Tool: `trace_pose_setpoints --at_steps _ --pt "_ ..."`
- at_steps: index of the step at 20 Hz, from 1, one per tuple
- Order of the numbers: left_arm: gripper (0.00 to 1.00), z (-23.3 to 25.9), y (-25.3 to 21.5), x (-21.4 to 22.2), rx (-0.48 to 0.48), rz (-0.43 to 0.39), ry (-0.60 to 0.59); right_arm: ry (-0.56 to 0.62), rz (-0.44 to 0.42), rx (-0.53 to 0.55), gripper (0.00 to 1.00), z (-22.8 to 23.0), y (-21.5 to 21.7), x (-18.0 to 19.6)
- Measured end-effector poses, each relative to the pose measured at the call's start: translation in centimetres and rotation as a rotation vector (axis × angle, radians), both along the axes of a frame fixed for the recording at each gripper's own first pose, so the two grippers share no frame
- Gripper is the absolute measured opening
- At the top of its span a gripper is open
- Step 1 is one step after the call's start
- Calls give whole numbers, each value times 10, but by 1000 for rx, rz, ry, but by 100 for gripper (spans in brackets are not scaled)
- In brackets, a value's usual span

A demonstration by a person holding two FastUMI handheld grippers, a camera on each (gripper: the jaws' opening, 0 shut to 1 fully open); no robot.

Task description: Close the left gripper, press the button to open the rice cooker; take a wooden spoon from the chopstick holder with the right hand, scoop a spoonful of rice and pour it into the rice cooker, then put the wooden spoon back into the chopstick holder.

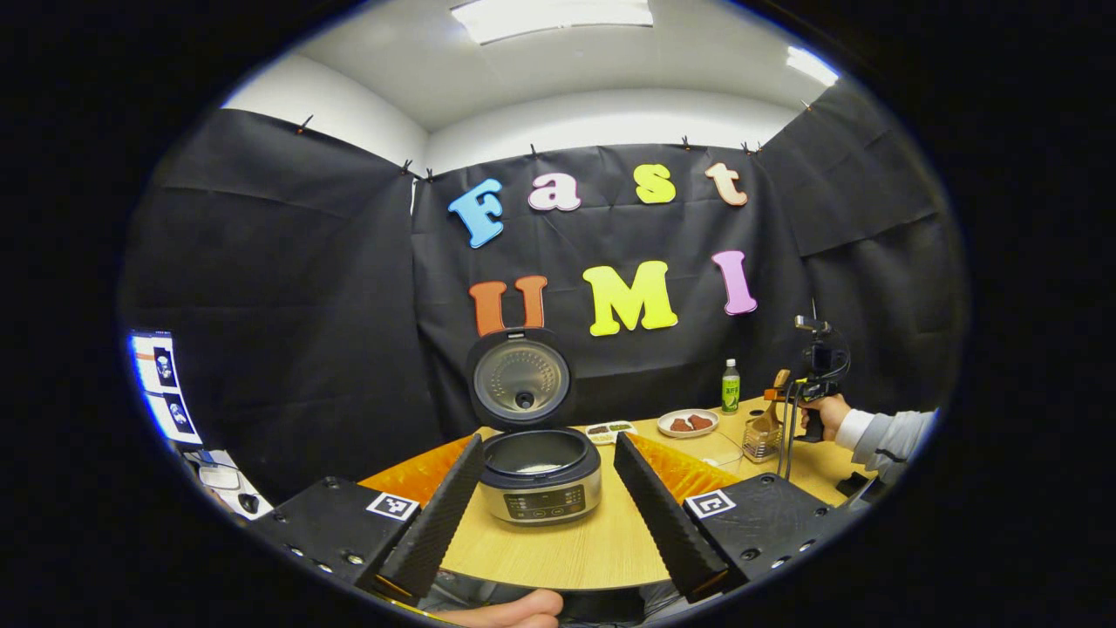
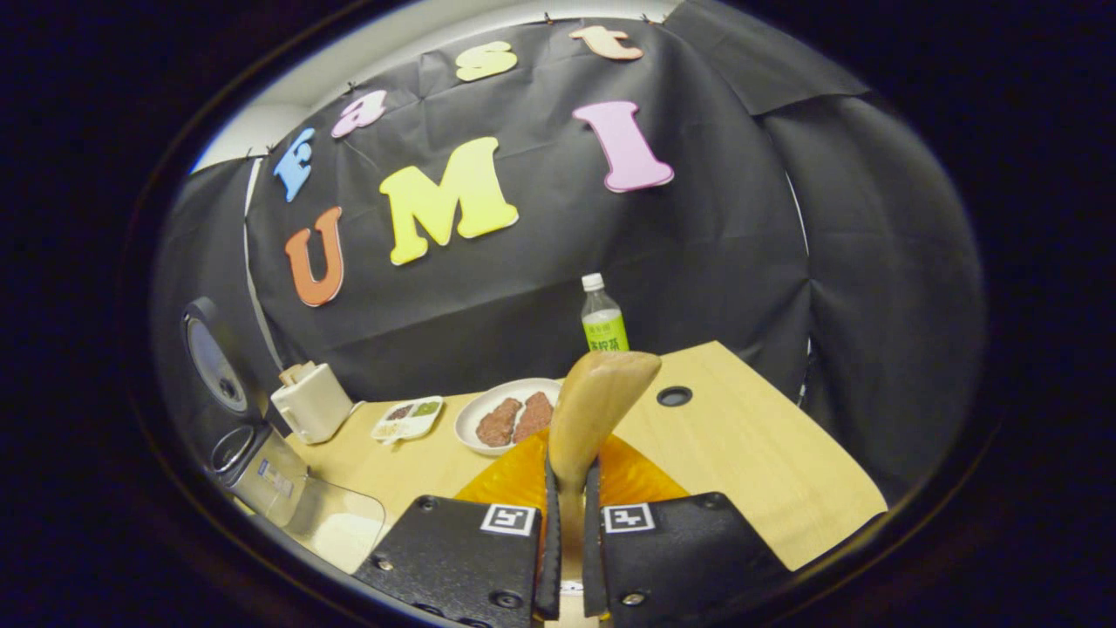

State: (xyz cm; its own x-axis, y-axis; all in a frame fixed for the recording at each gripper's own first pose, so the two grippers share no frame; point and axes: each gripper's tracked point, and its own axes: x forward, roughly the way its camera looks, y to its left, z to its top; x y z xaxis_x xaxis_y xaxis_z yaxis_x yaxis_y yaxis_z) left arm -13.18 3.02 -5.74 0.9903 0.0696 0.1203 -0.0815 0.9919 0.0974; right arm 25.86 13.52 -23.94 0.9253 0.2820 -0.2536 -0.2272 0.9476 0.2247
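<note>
The rice cooker (image 1: 540,475) is open. The right gripper (image 2: 571,523) has its jaws squeezed on the wooden spoon (image 2: 597,406). The left gripper (image 1: 549,515) has its jaws wide, holding nothing. I think scooping rice comes next.

Left gripper (image 1: 547,515) has fingers spread wide, nothing btw them. Straight ahead on the wooden table (image 1: 602,545) stands the rice cooker (image 1: 540,478), lid (image 1: 521,378) up, white rice inside. Far right, a hand (image 1: 824,414) holds the right gripper (image 1: 783,392) over the chopstick holder (image 1: 762,438), near a green bottle (image 1: 731,386) and a plate (image 1: 688,423).
</note>
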Motion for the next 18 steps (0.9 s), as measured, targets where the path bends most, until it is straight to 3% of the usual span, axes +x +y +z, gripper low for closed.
trace_pose_setpoints --at_steps 4,10,15,18 --pt "95 -6 7 1 -41 3 12 -138 -20 -106 15 57 6 -15" --pt "96 -6 17 0 -71 18 11 -213 71 -123 8 109 70 -62" --pt "95 -10 22 -5 -51 26 17 -181 168 -141 8 92 145 -96" --pt "95 -14 25 -7 -65 24 23 -130 192 -187 8 55 178 -107"
